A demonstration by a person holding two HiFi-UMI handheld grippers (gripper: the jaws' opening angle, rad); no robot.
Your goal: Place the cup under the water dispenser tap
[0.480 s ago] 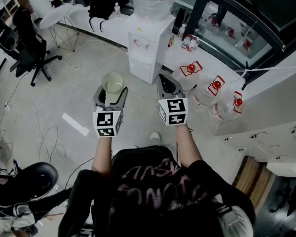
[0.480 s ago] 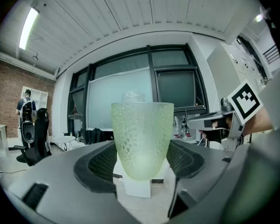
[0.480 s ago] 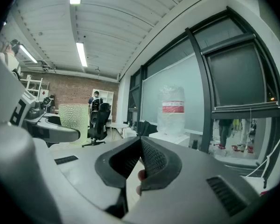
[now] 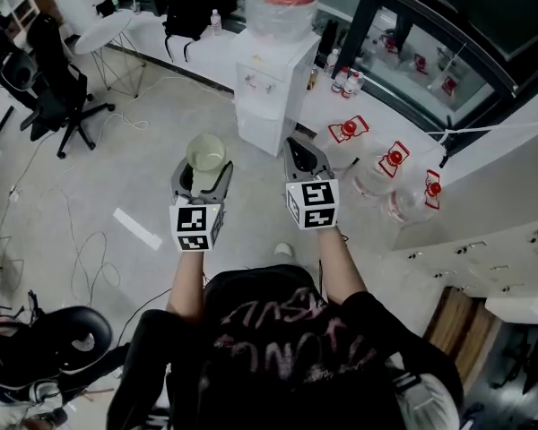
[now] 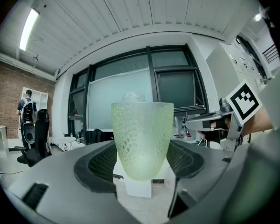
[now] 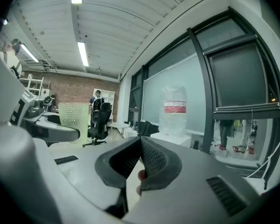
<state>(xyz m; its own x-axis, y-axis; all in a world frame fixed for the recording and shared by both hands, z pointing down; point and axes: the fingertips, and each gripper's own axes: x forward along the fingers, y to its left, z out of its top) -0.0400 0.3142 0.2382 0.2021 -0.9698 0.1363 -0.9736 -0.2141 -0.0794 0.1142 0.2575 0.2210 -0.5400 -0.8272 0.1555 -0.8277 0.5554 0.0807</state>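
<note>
Half a second on, almost nothing is shifting. The water dispenser (image 4: 271, 92) is sliding only a touch nearer in the head view, so we are judging the approach slow and unfinished. We are standing well short of it, with open floor between.

The left gripper (image 4: 203, 167) is holding level, its jaws pinching the green cup (image 4: 205, 153) upright by its lower sides. The right gripper (image 4: 303, 153) is riding alongside, jaws pressed together, empty.

The cup is hanging in the air, well apart from the tap (image 4: 254, 80). Carrying it forward is what remains.
</note>
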